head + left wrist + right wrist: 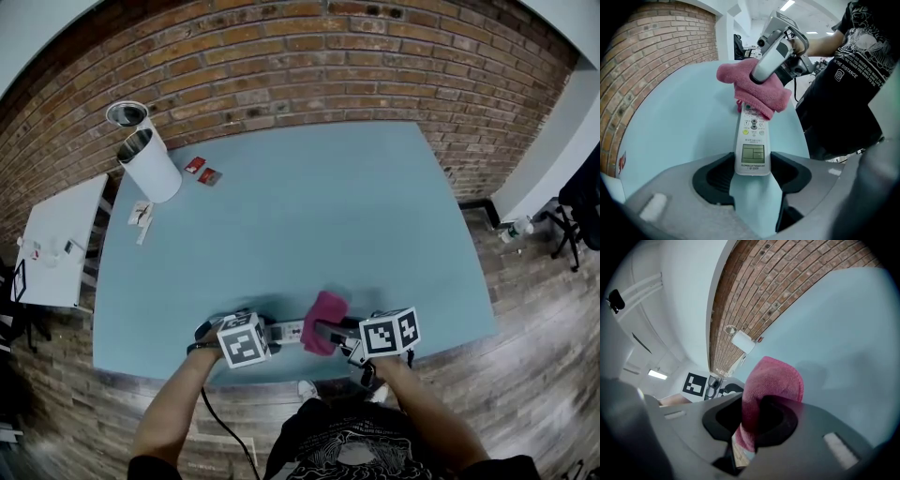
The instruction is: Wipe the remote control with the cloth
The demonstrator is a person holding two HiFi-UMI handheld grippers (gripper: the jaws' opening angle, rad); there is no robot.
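A white remote control (753, 140) with a small screen is held level above the blue table (309, 216), its near end clamped in my left gripper (752, 169), which is shut on it. A pink cloth (757, 91) lies bunched over the remote's far end. My right gripper (751, 425) is shut on that cloth (769, 385), pressing it onto the remote. In the head view both grippers meet near the table's front edge, left gripper (274, 331) and right gripper (330, 335) facing each other, with the cloth (325, 320) between them and the remote (290, 330) mostly covered.
A white cylindrical bin (148, 159) stands at the table's far left, with two small red packets (202, 171) beside it. A white side table (54, 246) sits left of the blue table. A brick wall (309, 66) runs behind.
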